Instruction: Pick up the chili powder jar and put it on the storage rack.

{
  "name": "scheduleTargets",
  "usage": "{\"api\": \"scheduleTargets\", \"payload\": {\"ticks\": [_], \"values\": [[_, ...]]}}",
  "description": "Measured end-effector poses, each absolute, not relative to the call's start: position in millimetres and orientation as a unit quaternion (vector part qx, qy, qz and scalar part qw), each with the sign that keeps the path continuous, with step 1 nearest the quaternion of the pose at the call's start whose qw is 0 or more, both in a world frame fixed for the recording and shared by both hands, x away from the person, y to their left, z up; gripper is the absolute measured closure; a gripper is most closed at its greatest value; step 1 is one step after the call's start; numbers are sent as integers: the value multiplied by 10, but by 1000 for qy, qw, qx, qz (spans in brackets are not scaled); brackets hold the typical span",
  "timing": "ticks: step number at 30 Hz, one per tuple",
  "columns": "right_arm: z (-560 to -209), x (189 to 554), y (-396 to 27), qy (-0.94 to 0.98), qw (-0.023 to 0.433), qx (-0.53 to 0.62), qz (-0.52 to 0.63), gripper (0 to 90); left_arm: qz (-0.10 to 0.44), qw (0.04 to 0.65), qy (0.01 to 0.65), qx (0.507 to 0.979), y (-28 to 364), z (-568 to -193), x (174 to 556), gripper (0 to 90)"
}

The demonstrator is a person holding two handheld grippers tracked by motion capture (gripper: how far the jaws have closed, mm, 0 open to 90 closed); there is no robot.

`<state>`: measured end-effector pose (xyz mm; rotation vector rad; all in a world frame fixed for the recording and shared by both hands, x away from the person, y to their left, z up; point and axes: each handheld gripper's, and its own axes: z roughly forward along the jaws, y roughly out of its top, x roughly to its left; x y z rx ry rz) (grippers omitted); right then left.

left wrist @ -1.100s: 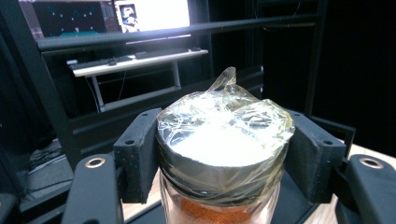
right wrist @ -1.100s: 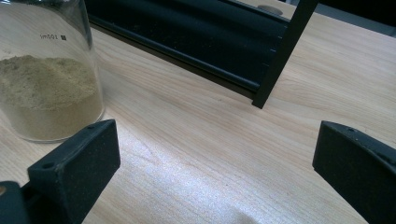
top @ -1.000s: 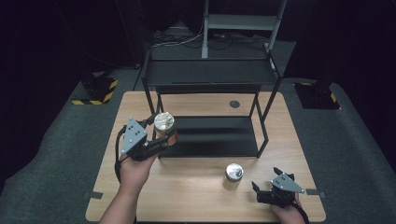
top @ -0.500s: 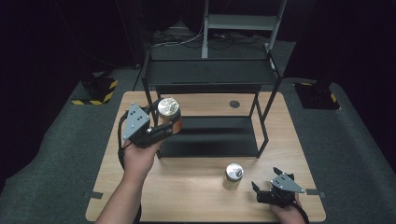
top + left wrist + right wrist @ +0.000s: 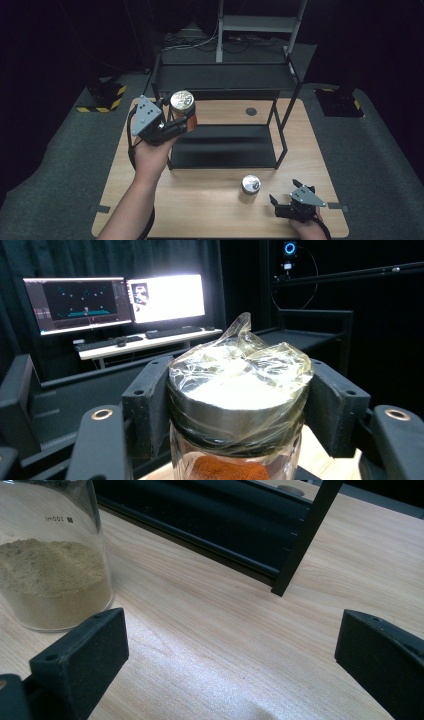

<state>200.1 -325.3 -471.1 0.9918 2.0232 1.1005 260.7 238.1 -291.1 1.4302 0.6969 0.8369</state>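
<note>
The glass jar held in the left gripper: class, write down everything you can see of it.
The clear glass jar with the orange-brown powder has a round silver metal lid, covered with crinkled clear film in the left gripper view. It stands upright, lifted off the wooden table, beside the black metal shelf rack's left front post. The left gripper is shut on it, its black fingers pressing either side just under the lid.
</note>
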Motion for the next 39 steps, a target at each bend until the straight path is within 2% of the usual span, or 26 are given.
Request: {"api": "scheduleTargets", "payload": {"ticks": [23, 39], "values": [[-4714, 2002, -3271, 764, 309, 379, 421, 0, 391, 635, 298, 596, 2287, -2469, 2780, 347], [-4719, 2004, -3287, 762, 307, 380, 425, 0, 395, 629, 297, 600, 2065, -2353, 3039, 346]]}}
